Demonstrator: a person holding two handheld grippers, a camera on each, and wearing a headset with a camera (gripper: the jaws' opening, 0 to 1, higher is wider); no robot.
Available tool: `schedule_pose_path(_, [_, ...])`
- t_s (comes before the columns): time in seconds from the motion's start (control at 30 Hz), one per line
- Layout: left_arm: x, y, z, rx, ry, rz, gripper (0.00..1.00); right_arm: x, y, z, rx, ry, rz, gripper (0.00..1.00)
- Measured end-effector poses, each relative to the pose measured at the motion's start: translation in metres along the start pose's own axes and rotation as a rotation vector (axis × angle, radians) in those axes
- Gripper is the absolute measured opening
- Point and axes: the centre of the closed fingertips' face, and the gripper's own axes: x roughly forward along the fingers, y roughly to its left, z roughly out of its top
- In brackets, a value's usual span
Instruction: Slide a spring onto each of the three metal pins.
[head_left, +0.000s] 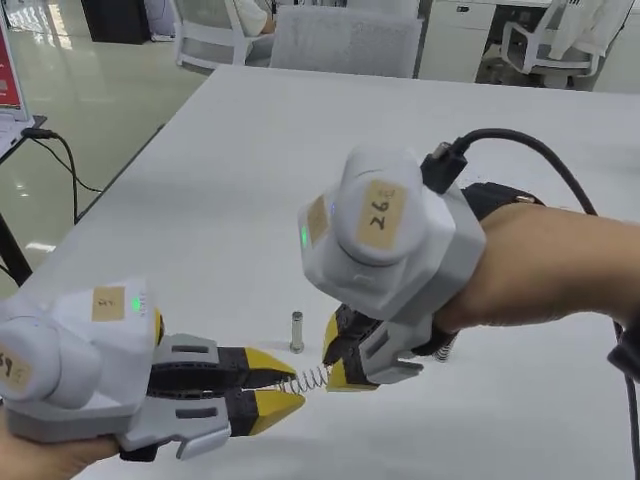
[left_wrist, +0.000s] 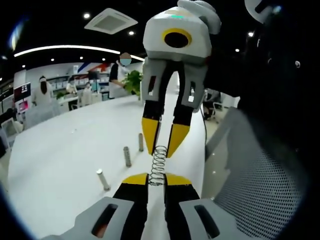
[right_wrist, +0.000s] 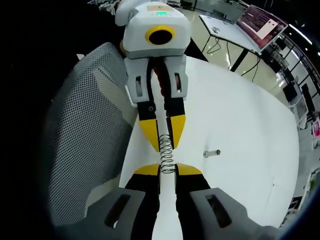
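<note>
The left tongs (head_left: 285, 388), two black jaws with yellow tips, are closed on one end of a small coiled steel-wire spring (head_left: 305, 380). The right tongs (head_left: 335, 360), built the same, pinch its other end, so the spring hangs stretched between the two tips, held just above the plain white worktop (head_left: 250, 200). In both gripper views the coil runs straight from one pair of yellow tips to the other. Just beyond the spring, in the left gripper view, three short grey metal cylinders stand upright in a row on the worktop: a near pin (left_wrist: 103, 179), a middle pin (left_wrist: 127, 156) and a far pin (left_wrist: 141, 142). Each looks bare, with no coil around it, so the task appears to be at its start: no pin is fitted yet, and the spring in hand is not over any of them. By that reading all three pins are left to do, and the first spring has to be lined up with a pin top and let down over it. Counted: two tongs, three pins, and one spring that can be made out for certain; any spare springs cannot be told from these views. Farther out, a grey mesh chair back (right_wrist: 85, 140) sits at the worktop's edge in the right gripper view.
</note>
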Motion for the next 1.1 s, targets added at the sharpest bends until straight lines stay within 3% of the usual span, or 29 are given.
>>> schedule_pose_path(0.53, [0.0,-0.002,0.002,0.007,-0.009,-0.009,0.03,-0.012,0.001,0.039,-0.056,-0.083,-0.023,0.07])
schedule_pose_path(0.77, [0.0,-0.001,0.001,0.023,-0.007,-0.007,0.03,-0.011,0.001,0.038,-0.05,-0.079,-0.012,0.09])
schedule_pose_path(0.9, [0.0,-0.001,0.003,0.024,-0.012,-0.006,0.03,-0.007,0.002,0.035,-0.026,-0.062,0.003,0.16])
schedule_pose_path(1.1, [-0.001,-0.001,0.003,0.031,-0.01,-0.005,0.03,0.0,0.003,0.032,-0.02,-0.041,0.028,0.13])
